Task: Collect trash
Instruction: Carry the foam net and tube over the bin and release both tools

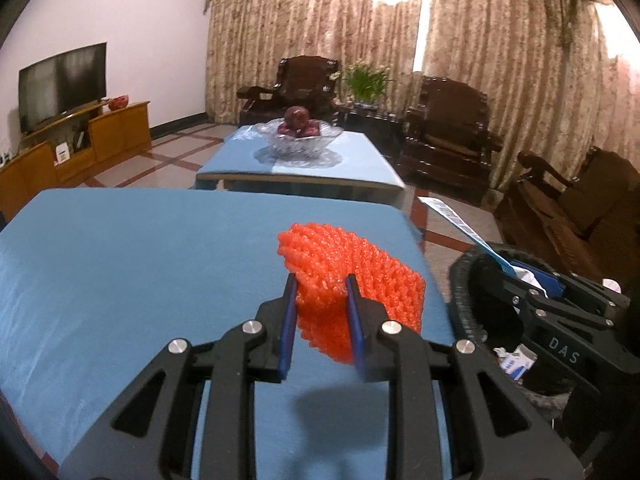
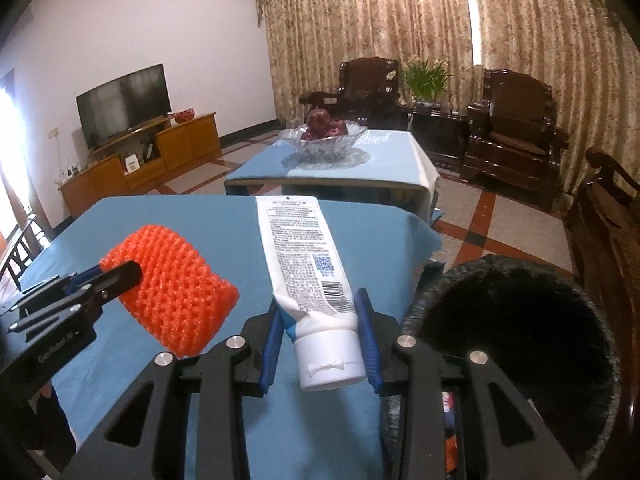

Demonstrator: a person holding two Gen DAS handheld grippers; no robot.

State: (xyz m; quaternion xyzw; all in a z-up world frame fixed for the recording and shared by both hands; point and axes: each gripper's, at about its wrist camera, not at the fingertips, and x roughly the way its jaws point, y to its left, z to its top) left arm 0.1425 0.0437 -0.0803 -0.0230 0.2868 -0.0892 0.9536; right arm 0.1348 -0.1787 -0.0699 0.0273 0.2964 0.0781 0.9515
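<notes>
L claw clamps orange foam net sleeve | R claw clamps white plastic tube | blue-cloth tabletop | black round bin at R | curtained living rm

The left gripper pinches an orange foam net above the blue table; to its right the right gripper holds a white tube over the dark bin, where packets lie inside
</notes>
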